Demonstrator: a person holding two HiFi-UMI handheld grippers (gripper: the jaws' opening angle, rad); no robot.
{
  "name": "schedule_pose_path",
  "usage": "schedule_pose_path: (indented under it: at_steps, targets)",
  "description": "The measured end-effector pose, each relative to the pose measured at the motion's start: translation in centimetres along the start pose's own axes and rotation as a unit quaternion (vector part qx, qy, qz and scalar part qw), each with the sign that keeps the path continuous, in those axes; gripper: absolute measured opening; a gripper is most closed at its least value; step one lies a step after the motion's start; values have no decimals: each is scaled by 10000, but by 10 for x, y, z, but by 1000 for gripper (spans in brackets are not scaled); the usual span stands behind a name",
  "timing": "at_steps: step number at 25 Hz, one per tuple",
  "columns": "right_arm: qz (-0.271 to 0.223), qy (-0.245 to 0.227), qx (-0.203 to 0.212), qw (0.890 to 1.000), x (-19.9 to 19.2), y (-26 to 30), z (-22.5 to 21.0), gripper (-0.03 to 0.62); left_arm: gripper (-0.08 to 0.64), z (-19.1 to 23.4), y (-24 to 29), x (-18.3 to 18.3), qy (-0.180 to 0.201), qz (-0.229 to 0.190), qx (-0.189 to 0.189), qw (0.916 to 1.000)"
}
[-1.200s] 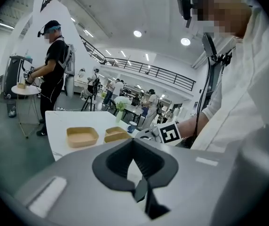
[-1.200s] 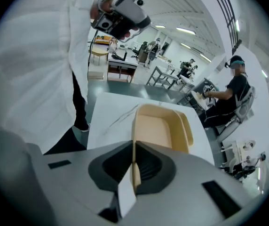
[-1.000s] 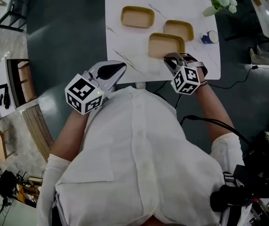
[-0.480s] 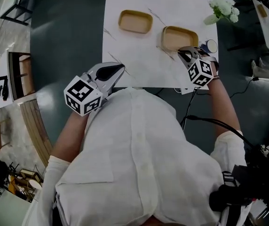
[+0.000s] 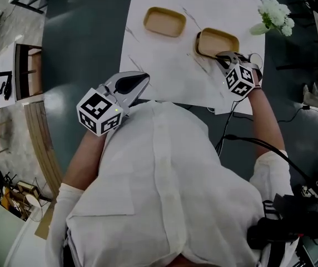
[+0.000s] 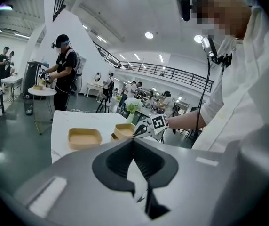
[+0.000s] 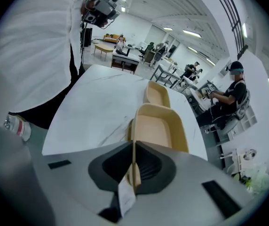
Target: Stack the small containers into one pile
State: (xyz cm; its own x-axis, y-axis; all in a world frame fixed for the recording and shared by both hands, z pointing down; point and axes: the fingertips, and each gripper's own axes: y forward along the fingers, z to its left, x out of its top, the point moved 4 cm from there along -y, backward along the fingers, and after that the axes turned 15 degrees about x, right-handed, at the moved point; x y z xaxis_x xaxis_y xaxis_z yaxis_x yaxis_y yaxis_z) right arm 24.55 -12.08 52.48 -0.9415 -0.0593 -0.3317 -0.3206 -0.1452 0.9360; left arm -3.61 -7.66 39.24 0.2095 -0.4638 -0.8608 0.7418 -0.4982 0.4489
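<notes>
Left gripper (image 5: 139, 81): held off the counter (image 5: 164, 65), just beside its near left edge, well apart from all containers. Its jaws were pressed together, and nothing was seen between them in the left gripper view.

Left container (image 5: 164, 21): a tan, shallow, round-cornered tray, found upright and empty on the far left part of the counter. It was touched by neither gripper.

Held container (image 5: 215, 40): same kind, located on the far right part of the counter, well apart from the left container. Its near rim was pinched edge-on by the jaws of the right gripper (image 5: 224, 58), which was pointed steeply down. The thin wall was seen clamped between the pads in the right gripper view.

Lower container (image 6: 114, 136): noted directly under the held container, with only its edge exposed at that one's left side. Whether the held container was seated fully inside it could not be told.

Flowers (image 5: 274, 15): a white bunch recorded at the far right corner of the counter, near the held container but not touching it.
</notes>
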Motion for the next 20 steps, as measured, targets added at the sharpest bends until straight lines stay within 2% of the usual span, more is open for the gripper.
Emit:
schedule_pose_path:
  at_steps: [7,20]
  targets:
    - [-76,-22,181,9998,0,15,-2,17,8,-2,-3,-1,1,63,199,9998]
    - [-75,237,374,9990,-5,32,-2,18,8,-6,-2,-4,56,146,241,9996]
